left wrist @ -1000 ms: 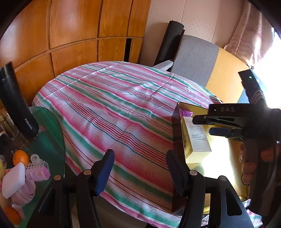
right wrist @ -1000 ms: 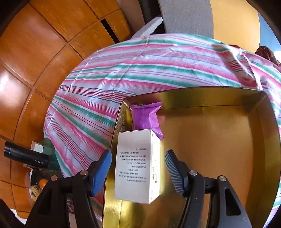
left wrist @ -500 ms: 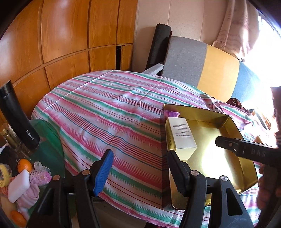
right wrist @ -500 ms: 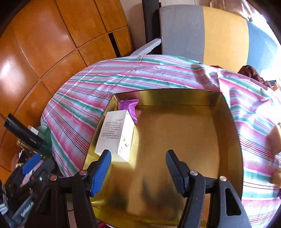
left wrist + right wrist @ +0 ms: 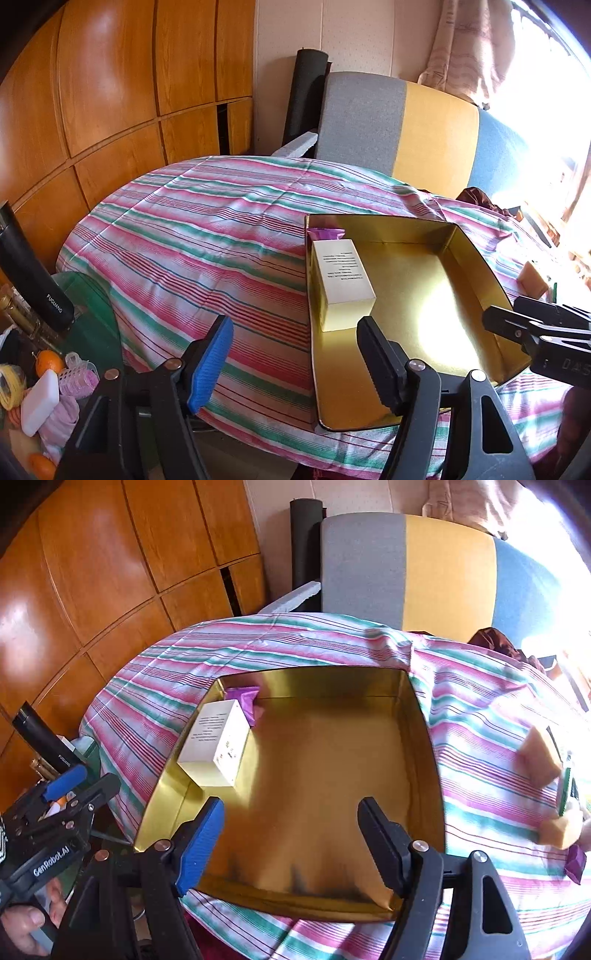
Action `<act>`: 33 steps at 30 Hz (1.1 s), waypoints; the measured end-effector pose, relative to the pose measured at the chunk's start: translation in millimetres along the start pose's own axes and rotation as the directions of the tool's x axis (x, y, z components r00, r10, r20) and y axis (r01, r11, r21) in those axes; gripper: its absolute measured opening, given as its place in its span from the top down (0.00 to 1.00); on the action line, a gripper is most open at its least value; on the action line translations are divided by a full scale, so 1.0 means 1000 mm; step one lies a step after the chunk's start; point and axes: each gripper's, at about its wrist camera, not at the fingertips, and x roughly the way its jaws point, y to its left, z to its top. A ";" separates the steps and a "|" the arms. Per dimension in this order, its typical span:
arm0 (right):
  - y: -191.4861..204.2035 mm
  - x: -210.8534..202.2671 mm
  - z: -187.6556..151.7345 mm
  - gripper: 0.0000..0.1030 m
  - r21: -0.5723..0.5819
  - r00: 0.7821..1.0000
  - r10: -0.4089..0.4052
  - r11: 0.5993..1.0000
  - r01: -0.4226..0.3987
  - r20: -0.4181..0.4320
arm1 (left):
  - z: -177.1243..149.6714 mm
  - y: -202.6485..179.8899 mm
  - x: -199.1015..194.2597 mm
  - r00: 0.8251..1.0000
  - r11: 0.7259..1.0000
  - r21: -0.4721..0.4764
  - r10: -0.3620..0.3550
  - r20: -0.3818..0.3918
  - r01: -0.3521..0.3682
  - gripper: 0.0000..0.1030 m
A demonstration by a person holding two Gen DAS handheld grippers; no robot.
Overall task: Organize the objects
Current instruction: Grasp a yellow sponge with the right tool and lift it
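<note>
On the striped tablecloth (image 5: 207, 236) sits an open gold tin (image 5: 321, 760), and both grippers hang just short of its near rim. The left gripper (image 5: 293, 363) has its blue pad over the cloth and its black pad over the tin's near left corner; its jaws are opening with nothing between them. The right gripper (image 5: 288, 843) hovers over the tin's bare near floor, jaws opening too and likewise empty.

Only the left view takes in the glass side table (image 5: 92, 317) left of the tin, with oranges (image 5: 48, 362), a white bar (image 5: 38, 402), a pink hair roller (image 5: 79, 376) and a black flask (image 5: 33, 273). Only the right view shows what lies right of the tin on the cloth: two tan blocks (image 5: 539, 762), a small purple packet (image 5: 576, 864) and a green strip I cannot make out. It also shows a hand (image 5: 26, 926) holding the left gripper.

Inside the tin, a white box (image 5: 216, 742) printed with small text lies flat along the left wall. Touching its far end, in the far left corner, is a purple sachet (image 5: 247, 698). Beyond the table stands a chair back (image 5: 399, 125) in grey, yellow and blue.

A second ago the right gripper's jaws stood either side of the box; now it is clear of the box and the whole tin is in its view. Both pairs of jaws stand wider than then.
</note>
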 end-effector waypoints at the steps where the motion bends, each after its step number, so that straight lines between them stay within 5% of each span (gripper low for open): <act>1: -0.006 -0.003 -0.003 0.26 0.009 1.000 -0.006 1.000 0.006 -0.001 | 0.000 -0.002 0.000 1.000 1.000 0.006 -0.002 -0.001 0.002 0.31; 15: -0.131 -0.077 -0.063 0.23 0.066 0.985 -0.156 0.985 0.161 -0.078 | -0.002 -0.043 0.008 0.996 0.992 0.094 -0.081 -0.036 0.084 0.30; 18: -0.166 -0.100 -0.082 0.19 0.029 0.966 -0.220 0.974 0.226 -0.138 | -0.001 -0.054 0.008 0.993 0.988 0.109 -0.109 -0.039 0.113 0.30; 23: -0.213 -0.116 -0.120 0.18 -0.053 0.903 -0.314 0.948 0.312 -0.293 | 0.000 -0.074 0.009 0.989 0.978 0.147 -0.142 -0.049 0.147 0.27; 26: -0.223 -0.115 -0.139 0.18 -0.104 0.873 -0.323 0.946 0.307 -0.365 | 0.000 -0.087 0.010 0.986 0.972 0.170 -0.157 -0.058 0.164 0.27; 33: -0.229 -0.093 -0.159 0.18 -0.106 0.848 -0.279 0.960 0.259 -0.450 | 0.004 -0.117 0.008 0.979 0.951 0.234 -0.193 -0.063 0.202 0.25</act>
